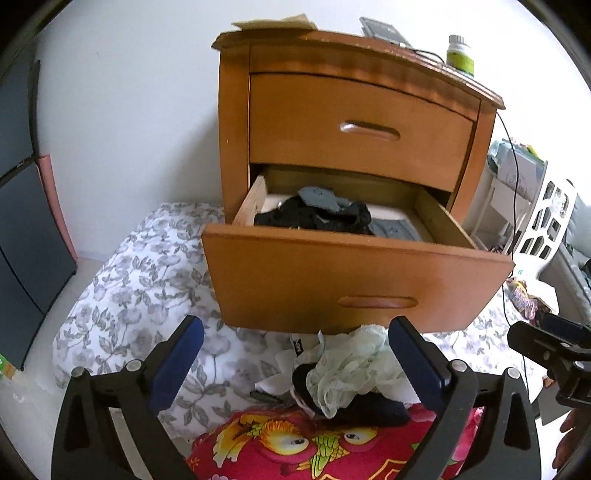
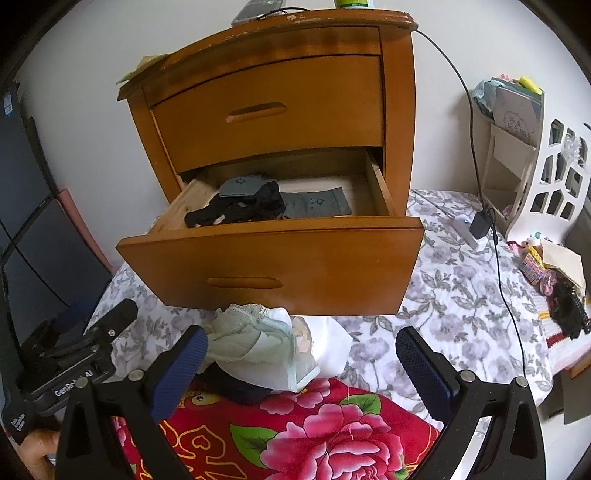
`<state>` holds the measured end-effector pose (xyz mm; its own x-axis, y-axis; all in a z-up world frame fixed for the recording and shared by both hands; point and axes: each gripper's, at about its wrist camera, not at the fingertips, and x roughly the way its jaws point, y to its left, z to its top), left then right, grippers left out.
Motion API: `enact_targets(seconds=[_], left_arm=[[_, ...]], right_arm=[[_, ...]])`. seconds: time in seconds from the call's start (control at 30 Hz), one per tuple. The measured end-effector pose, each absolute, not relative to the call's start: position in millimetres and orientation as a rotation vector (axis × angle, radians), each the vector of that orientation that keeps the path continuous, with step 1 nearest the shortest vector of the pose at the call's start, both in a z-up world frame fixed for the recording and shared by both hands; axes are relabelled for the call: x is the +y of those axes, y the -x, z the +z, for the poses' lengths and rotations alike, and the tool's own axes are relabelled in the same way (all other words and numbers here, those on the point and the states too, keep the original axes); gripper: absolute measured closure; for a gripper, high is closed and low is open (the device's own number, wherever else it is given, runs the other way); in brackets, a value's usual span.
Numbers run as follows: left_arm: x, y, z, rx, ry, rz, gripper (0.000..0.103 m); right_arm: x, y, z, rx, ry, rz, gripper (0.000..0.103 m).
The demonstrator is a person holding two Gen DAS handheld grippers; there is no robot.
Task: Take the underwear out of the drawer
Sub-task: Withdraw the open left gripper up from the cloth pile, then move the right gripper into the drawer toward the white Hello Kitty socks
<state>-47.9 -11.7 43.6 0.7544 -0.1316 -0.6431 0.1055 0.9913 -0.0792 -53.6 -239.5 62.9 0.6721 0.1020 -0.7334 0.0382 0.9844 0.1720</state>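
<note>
Underwear: one black lace piece (image 2: 236,212) lying loose in the open lower drawer (image 2: 273,266), towards its left side, with one grey piece (image 2: 242,186) resting on top of it and a second grey piece (image 2: 317,205) flat on the drawer floor just to its right
Underwear already outside: a heap (image 2: 258,343) of pale green lace-trimmed, white and dark pieces on the bed, directly below the drawer front; count within the heap cannot be told
Nightstand (image 2: 397,110): one, wooden, two drawers; upper drawer (image 2: 269,107) closed, lower pulled well out, its front overhanging the heap
Nightstand top: one phone (image 1: 382,29), one bottle (image 1: 460,55) with green label, writing unreadable; one cable (image 2: 465,85) runs down the right side
Left tool (image 1: 295,354): one, released, fingers spread wide, nothing between them, hanging above the heap; lettering on its body in the right wrist view reads partly "GenRo"
Right tool (image 2: 301,354): one, released, fingers spread wide, holding nothing
Bedding: one grey floral sheet (image 2: 454,295); one red floral cloth (image 2: 314,432) nearest the cameras
Open room: drawer right half largely bare; sheet to the right of the heap is free
</note>
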Motion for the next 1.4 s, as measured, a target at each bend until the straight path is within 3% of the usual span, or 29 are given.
enact_targets(seconds=[0.57,1.1,1.4], left_arm=[[-4.4,30.0,60.0,0.696,0.034,-0.179,0.002],[-14.0,-9.8,111.7,0.712,0.01,-0.254,0.002],[-15.2,-18.6,95.8,0.703,0.069,-0.232,0.002]], right_arm=[[-256.5,31.4,94.4,0.769,-0.135,0.032,0.0],[-259.3,-37.4,185.8,0.749,0.004,0.1,0.0],[-269.9,-72.0,217.3,0.768,0.053,0.094,0.0]])
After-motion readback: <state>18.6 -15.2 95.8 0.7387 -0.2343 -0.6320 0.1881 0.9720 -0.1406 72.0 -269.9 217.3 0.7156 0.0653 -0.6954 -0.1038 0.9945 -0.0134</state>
